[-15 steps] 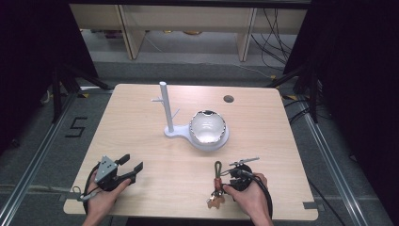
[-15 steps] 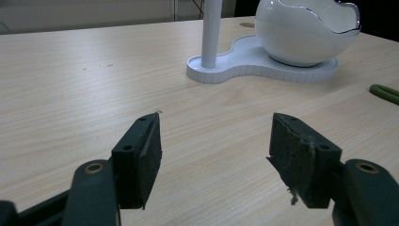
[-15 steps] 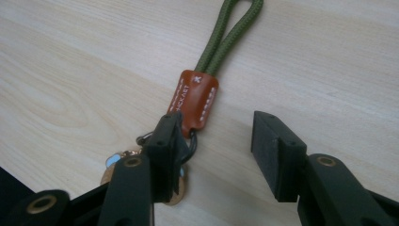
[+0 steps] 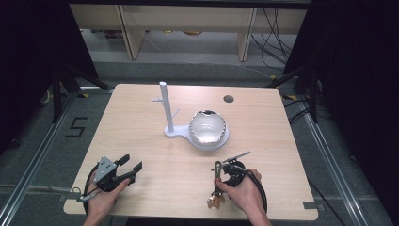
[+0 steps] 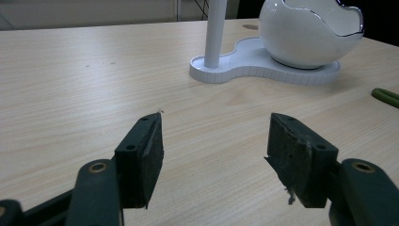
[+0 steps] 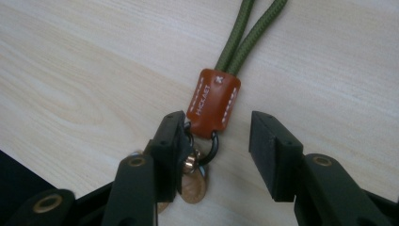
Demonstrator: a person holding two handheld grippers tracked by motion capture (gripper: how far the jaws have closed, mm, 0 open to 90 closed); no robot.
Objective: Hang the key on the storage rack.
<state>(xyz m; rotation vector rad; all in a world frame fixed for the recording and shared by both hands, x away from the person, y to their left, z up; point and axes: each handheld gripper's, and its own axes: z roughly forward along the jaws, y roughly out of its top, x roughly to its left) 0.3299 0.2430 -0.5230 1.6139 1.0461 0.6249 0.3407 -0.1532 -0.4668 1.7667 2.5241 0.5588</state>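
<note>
Hovering low at near table edge, right gripper (image 6: 214,155) is sitting w/ jaws apart around the keychain (image 6: 212,104); brown leather tab and ring lying between pads, left pad just touching ring, nothing clamped. Green cord loop (image 4: 217,169) is running away toward white stand (image 4: 207,136). Left gripper (image 5: 214,157) is resting wide open, empty, near front-left corner of table (image 4: 141,122).

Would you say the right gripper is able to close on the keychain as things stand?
Probably yes: the right gripper is open and straddles the keychain's ring end. One pad already sits beside the ring, and nothing stands between.
</note>
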